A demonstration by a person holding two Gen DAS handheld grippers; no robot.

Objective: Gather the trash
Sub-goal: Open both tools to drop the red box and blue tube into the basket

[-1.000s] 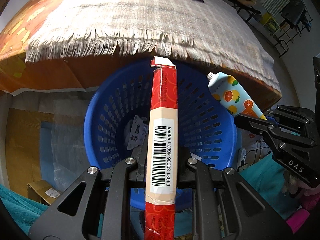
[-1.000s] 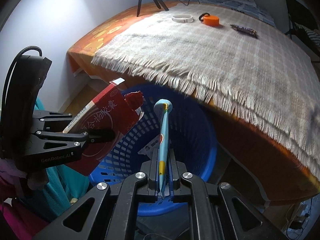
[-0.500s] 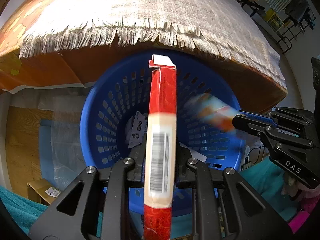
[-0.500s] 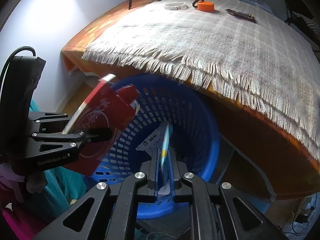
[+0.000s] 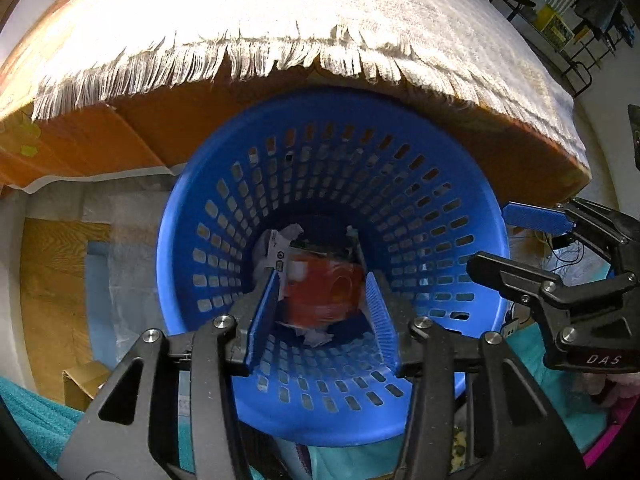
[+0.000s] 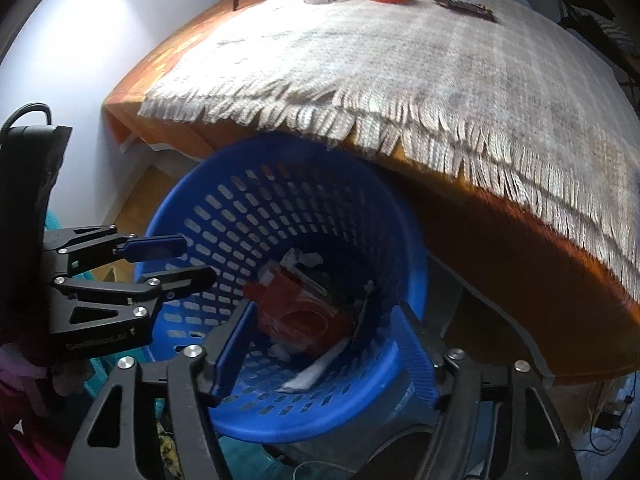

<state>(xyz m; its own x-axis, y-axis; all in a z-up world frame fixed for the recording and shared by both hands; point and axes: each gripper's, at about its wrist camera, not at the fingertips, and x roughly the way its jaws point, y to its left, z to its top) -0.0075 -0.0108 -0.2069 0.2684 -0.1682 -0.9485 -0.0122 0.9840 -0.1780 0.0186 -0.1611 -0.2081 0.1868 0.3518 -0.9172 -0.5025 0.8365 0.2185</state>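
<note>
Both grippers hang over the blue basket (image 5: 472, 208) with fingers spread and empty, left gripper (image 5: 322, 312) and right gripper (image 6: 324, 356) alike; the red carton (image 5: 320, 292) lies at the bottom, beyond the fingertips; lowering either could snag the rim and tip it.

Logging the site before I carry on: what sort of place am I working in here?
Probably a lived-in room at home, though I can't be sure. A fringed woven cloth covers an orange table, a blue plastic basket holds trash on the floor, and a clothes rack stands behind.
</note>
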